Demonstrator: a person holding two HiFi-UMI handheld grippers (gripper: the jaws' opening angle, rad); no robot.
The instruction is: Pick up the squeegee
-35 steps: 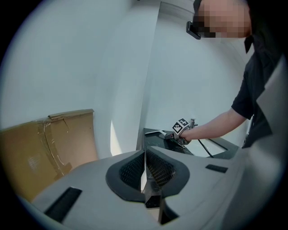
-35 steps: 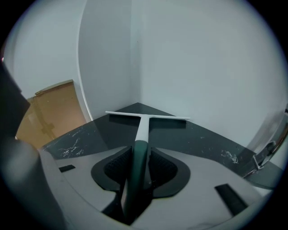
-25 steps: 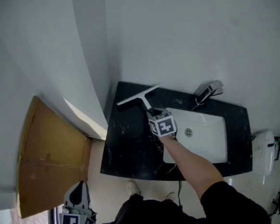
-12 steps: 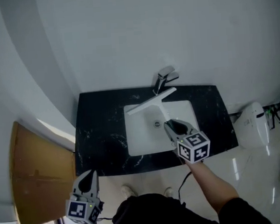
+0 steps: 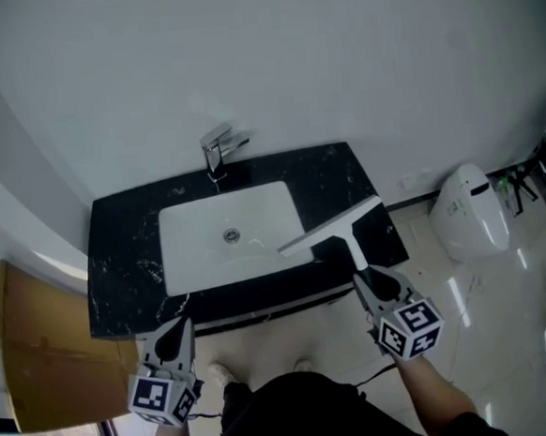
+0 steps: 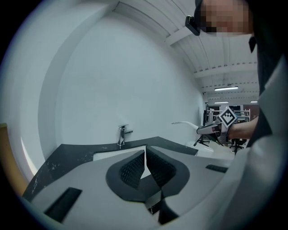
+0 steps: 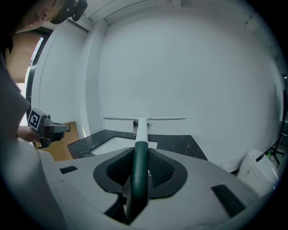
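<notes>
Right hand-held gripper [image 5: 370, 285] clamping squeegee [image 5: 335, 224] handle, blade ahead

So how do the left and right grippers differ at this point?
The right gripper is shut on the handle of the squeegee; the left gripper has its jaws together on nothing. The right gripper sits by the right end of the counter; the left gripper is in front of its left end. Both point toward the wall.
</notes>
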